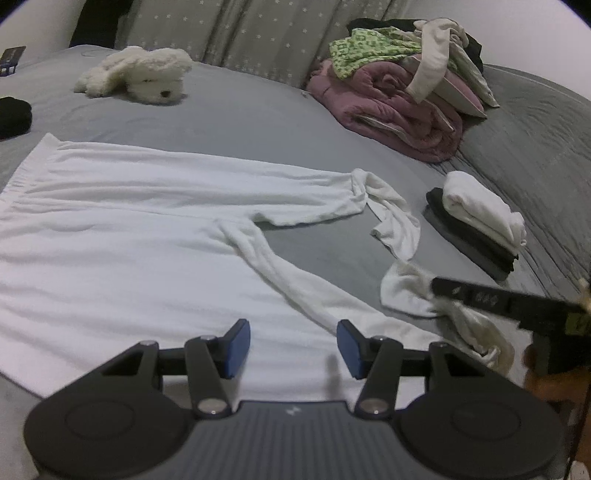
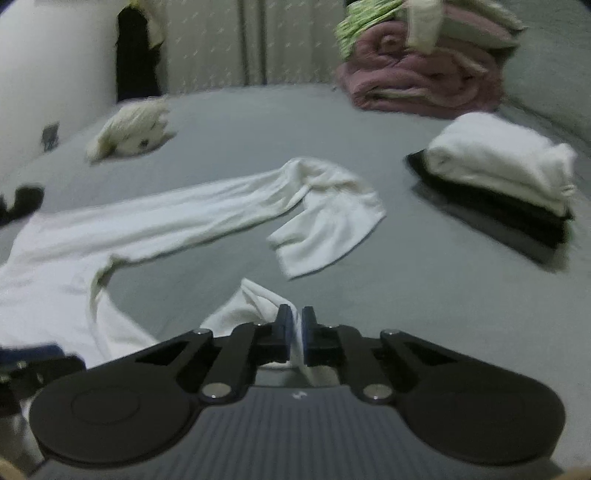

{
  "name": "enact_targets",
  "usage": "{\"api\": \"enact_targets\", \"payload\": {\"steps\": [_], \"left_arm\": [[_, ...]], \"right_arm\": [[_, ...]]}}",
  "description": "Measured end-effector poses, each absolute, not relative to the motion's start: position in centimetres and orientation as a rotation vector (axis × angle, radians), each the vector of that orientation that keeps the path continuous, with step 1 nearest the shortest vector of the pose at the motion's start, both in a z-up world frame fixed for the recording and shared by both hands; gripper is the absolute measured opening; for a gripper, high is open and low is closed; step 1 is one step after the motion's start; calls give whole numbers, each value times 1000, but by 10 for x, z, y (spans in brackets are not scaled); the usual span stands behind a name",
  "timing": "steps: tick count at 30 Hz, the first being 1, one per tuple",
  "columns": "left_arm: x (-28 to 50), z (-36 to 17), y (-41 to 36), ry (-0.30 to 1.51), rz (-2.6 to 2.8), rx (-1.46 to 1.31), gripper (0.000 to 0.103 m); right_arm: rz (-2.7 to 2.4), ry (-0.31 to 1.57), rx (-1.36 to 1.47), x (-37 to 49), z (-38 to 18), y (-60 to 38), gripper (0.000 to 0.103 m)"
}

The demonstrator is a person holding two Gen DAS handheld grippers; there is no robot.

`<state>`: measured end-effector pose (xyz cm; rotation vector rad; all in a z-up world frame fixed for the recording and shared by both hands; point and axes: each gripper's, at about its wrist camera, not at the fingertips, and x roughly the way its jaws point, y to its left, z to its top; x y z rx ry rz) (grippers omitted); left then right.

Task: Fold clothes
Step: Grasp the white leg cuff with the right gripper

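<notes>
We see a white long-sleeved shirt [image 1: 122, 236] spread flat on a grey bed [image 1: 258, 122], filling the 9 o'clock half of the left wrist view. One sleeve runs toward 2 o'clock and ends in a crumpled cuff [image 1: 391, 218]; the other sleeve [image 1: 303, 288] runs toward 4 o'clock. The left gripper [image 1: 293, 349] hangs over the shirt's near edge at 6 o'clock, its blue pads [image 1: 236, 349] apart, with no cloth between them. At 4 o'clock of the same view the right gripper's black finger [image 1: 491, 299] meets the end of the nearer sleeve.

In the right wrist view the right gripper [image 2: 294, 334] sits at 6 o'clock, its jaws drawn together and clamped on a fold of that sleeve's end [image 2: 255, 306], white cloth showing between the pads. The far sleeve lies across the centre of this view, which is blurred.

A stack of folded clothes [image 1: 480, 218], white on dark, lies at 3 o'clock in the left wrist view, apart from the shirt. A heap of unfolded laundry [image 1: 399, 74], pink, green and cream, sits at 1 o'clock beside the pillows [image 1: 229, 33]. A white plush toy [image 1: 144, 74] lies at 11 o'clock, and a dark garment [image 1: 13, 116] at 9 o'clock, just beyond the shirt's hem.
</notes>
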<state>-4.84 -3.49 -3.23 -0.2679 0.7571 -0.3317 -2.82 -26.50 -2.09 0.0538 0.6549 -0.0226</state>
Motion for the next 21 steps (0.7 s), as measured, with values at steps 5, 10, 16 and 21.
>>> {"api": "enact_targets", "payload": {"steps": [5,10,16,21], "left_arm": [[-48,-33,-38,760,-335,-261,53],[-49,-34,-42,760,-334,-249,53],[-51,-35,-45,757,-334,-231,53],[-53,-35,-47,756,-337,-218,53]], "right_arm": [[-154,580,114,-48,0,-297,5],[-305,559,138,-71,13,-328,5],[-430,587,139,-98,17,-353,5],[-488,583,169,-114,15,-377,5]]}}
